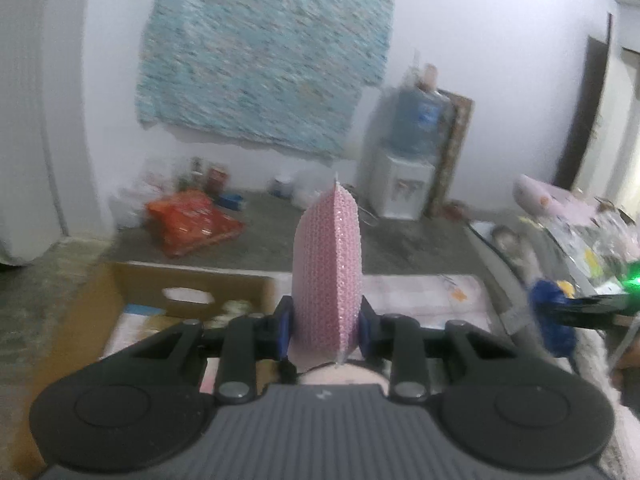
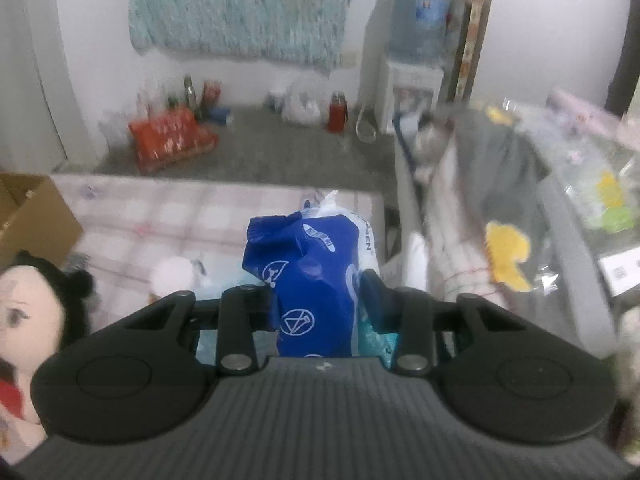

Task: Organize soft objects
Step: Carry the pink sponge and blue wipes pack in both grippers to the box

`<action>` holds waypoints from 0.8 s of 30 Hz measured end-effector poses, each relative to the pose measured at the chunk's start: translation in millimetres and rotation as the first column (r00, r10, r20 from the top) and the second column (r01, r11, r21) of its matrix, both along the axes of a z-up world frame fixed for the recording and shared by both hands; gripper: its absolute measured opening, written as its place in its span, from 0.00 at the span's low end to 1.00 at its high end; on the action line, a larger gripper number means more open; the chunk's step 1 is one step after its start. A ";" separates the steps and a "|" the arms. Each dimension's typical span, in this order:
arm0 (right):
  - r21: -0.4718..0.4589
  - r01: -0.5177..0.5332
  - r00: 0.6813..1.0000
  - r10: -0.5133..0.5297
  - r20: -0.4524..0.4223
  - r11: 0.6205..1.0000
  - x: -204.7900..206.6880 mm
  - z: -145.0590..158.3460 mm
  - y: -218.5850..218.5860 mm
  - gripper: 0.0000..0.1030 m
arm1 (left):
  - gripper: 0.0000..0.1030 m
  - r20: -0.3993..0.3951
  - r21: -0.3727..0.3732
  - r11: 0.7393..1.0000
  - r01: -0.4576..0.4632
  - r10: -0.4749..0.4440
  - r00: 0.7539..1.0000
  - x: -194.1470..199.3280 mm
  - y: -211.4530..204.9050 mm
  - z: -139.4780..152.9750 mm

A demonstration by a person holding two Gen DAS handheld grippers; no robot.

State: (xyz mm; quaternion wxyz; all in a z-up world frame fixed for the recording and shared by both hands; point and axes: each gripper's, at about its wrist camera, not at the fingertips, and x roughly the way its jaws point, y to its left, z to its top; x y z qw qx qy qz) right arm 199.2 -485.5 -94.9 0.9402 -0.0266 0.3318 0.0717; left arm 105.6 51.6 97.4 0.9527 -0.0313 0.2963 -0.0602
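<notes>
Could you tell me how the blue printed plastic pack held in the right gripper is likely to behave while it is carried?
The blue printed plastic pack looks creased and dented where the right gripper pinches it, so it is probably soft and squashy, not stiff. Its glossy film may be slippery. It stands up above the fingers without drooping, which suggests it is fairly light.

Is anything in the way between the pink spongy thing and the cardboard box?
Nothing visible is. The left hand-held gripper holds the pink sponge up above the bed, and the open cardboard box sits just ahead-left.
</notes>
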 end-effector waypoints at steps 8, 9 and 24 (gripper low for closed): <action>0.157 -0.116 0.991 0.104 0.083 0.981 -56.3 70.8 38.3 0.36 | 0.31 0.028 -0.023 0.991 -0.133 0.134 0.991 -52.3 76.9 26.1; 0.188 -0.152 0.986 0.137 0.094 0.970 -63.1 81.0 49.0 0.36 | 0.31 0.026 -0.022 0.989 -0.146 0.147 0.989 -56.1 84.5 25.8; 0.368 -0.593 0.769 0.640 -0.006 0.716 -73.1 104.5 307.6 0.36 | 0.31 -0.071 -0.054 0.945 -0.323 0.319 0.945 -66.3 195.0 -18.6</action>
